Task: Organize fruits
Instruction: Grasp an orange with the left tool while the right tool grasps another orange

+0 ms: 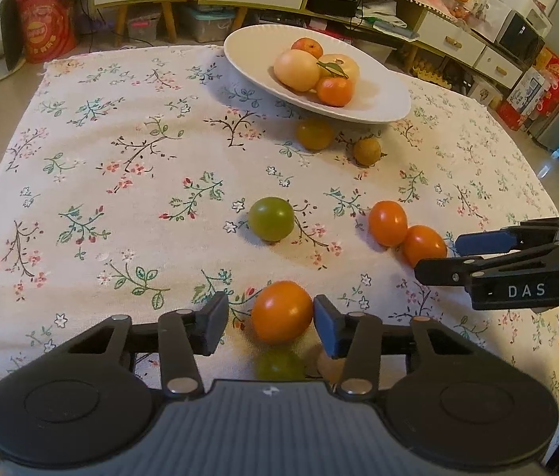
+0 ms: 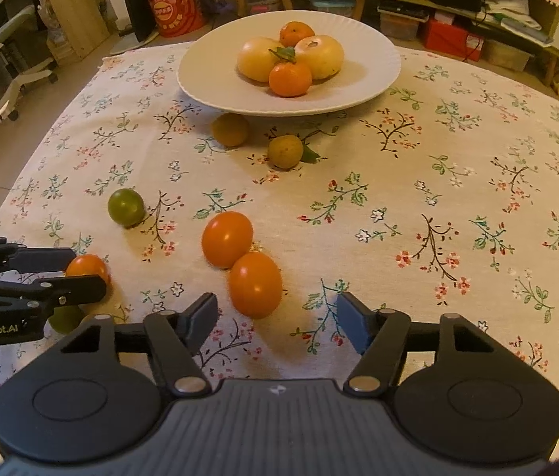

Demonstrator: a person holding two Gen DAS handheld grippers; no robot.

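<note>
An orange tomato [image 1: 281,311] lies on the floral cloth between the fingers of my left gripper [image 1: 271,323]. The right pad touches it and a gap shows at the left pad. From the side, the left gripper [image 2: 89,271] straddles that tomato [image 2: 85,263]. My right gripper [image 2: 277,317] is open, with the nearer of two touching orange tomatoes [image 2: 255,283] just beyond its tips, closer to the left finger. In the left wrist view, the right gripper [image 1: 444,260] reaches that same tomato [image 1: 424,246] from the right. A white plate [image 1: 247,51] at the back holds several fruits.
A green tomato [image 1: 271,218] and two dull yellow fruits [image 1: 314,133] [image 1: 366,151] lie loose between me and the plate. A green fruit [image 1: 279,365] and a brown one sit under the left gripper. Cabinets, a red bag [image 1: 43,23] and boxes stand beyond the table.
</note>
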